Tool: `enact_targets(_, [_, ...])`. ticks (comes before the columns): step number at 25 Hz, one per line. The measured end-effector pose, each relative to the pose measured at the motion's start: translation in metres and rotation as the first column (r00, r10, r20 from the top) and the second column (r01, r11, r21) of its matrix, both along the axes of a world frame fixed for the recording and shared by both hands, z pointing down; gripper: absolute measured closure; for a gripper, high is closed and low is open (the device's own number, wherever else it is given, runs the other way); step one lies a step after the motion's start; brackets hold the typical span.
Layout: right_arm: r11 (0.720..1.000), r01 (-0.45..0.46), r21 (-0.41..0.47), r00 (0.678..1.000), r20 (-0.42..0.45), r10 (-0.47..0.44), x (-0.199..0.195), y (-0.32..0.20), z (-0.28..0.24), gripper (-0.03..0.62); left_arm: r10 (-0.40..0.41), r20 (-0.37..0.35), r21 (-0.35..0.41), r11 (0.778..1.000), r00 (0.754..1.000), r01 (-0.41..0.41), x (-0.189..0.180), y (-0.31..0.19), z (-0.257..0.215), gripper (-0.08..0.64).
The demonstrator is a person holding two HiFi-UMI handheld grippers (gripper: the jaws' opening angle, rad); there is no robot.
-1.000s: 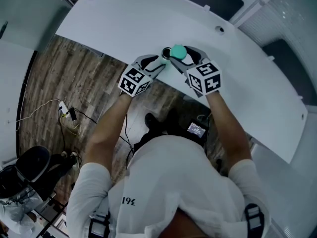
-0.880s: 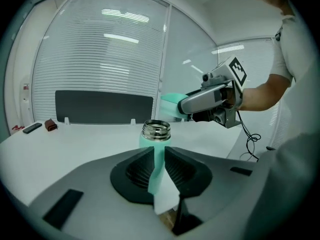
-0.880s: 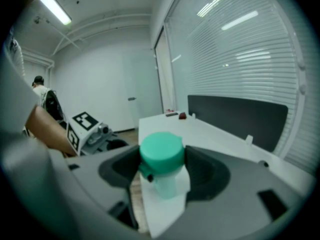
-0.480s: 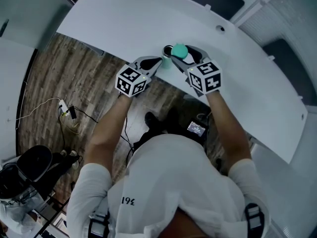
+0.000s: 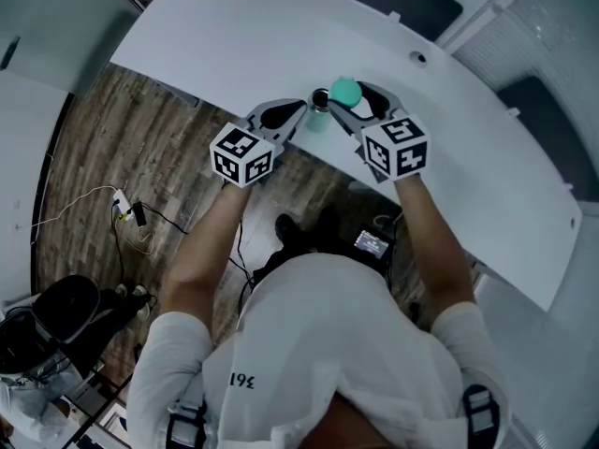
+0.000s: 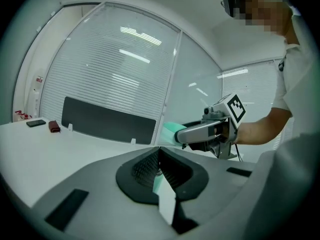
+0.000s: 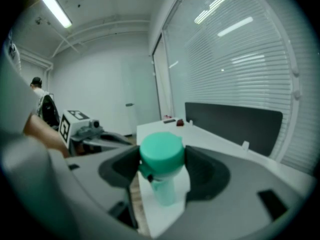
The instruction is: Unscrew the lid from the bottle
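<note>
My left gripper (image 6: 159,158): jaws clenched pad to pad. A pale green and white sliver shows in the gap below them, and I cannot tell whether anything is pinched.
My right gripper (image 7: 161,159): jaws grasping the lid (image 7: 161,151), one pad on each side.
The lid: teal and round, sitting atop the bottle (image 7: 165,190), with a small dark tab just under its left rim.
The bottle: pale and translucent, upright below the lid at the near edge of the counter (image 5: 234,45). I cannot tell whether its base rests there.
Left tips: just beside the bottle in the head view, on its left.
The counter: white, long and curved.
Far end of the counter: a flat black thing (image 6: 36,123) with a small red thing (image 6: 54,127) beside it.
Beyond: a dark panel (image 6: 107,120) along the counter's back edge, with slatted blinds (image 6: 115,69) behind it.
</note>
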State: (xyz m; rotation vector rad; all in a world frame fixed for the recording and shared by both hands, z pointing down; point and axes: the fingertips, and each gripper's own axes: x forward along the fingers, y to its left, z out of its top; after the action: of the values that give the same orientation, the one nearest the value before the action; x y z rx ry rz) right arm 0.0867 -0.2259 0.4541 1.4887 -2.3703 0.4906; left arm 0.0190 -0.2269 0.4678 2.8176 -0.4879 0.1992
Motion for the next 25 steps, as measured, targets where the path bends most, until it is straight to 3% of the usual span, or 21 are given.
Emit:
enact_targets(4, [0.998,-0.032,0.047,0.999,0.014,0.031,0.003,0.004,-0.025,0.298,-0.034,-0.076,0.009,0.999,0.997,0.035,-0.008,0.001,-0.031,0.538])
enact_targets(12, [0.991,-0.085,0.106,0.995,0.058,0.080,0.009,0.024,-0.062,0.298,-0.095,-0.210,-0.051,0.995,0.973,0.087,-0.032,0.019,-0.068,0.538])
enact_targets(18, [0.986,-0.131,0.105,0.983,0.141,0.115,0.009,0.044,-0.077,0.298,-0.148,-0.266,-0.093,0.988,0.953,0.127,-0.049,0.035,-0.087,0.538])
enact_targets(25, [0.980,-0.189,0.056,0.950,0.262,0.168,0.003,0.070,-0.085,0.298,-0.183,-0.259,-0.141,0.979,0.949,0.150,-0.070,0.054,-0.087,0.538])
